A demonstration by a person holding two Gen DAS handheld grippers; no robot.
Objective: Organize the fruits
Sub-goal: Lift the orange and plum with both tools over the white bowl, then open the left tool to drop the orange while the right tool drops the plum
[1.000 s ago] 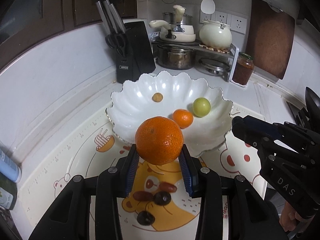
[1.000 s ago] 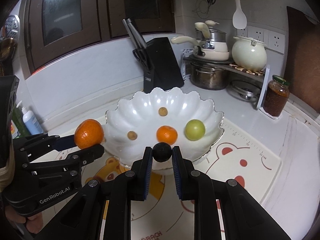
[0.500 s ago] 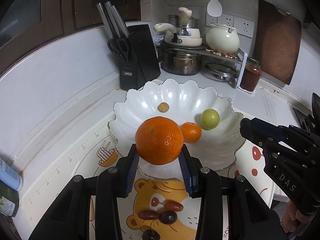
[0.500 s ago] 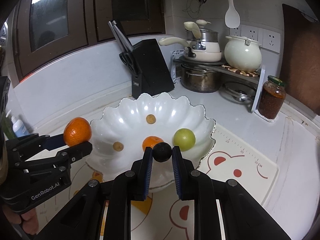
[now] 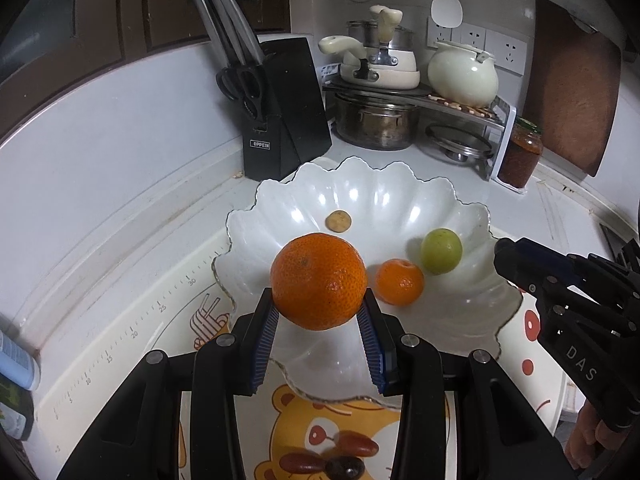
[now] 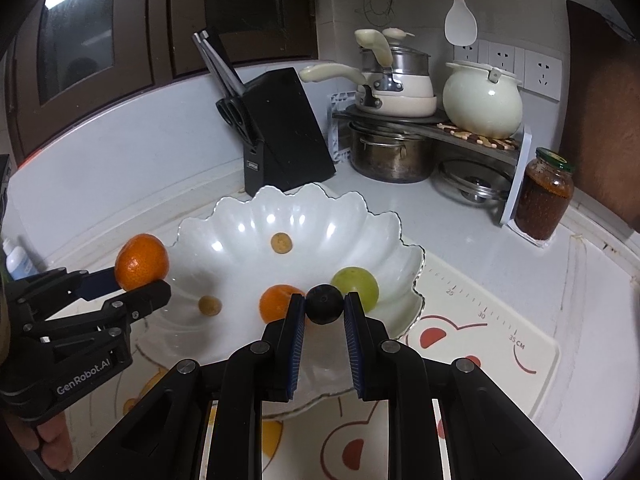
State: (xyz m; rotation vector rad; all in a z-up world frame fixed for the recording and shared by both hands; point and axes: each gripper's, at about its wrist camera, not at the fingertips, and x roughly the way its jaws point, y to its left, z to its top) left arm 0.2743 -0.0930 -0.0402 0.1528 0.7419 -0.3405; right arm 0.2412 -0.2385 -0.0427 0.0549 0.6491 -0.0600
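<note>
Left tongs (image 5: pixel 318 316) clamp a big orange (image 5: pixel 319 281), right tongs (image 6: pixel 324 312) pinch a dark berry (image 6: pixel 324 304); dropped carelessly, either might roll out of the scalloped bowl (image 5: pixel 472 216)

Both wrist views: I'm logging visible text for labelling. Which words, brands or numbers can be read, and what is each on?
"OPPEIN": knife block.
"DAS": right tool.
"GenRobot.AI": left tool.
"15", "20", "25", "30": ruler on the mat, left view.
"25", "30", "35 CM": the mat's ruler, right view.
Bottle label at left edge: not readable.
</note>
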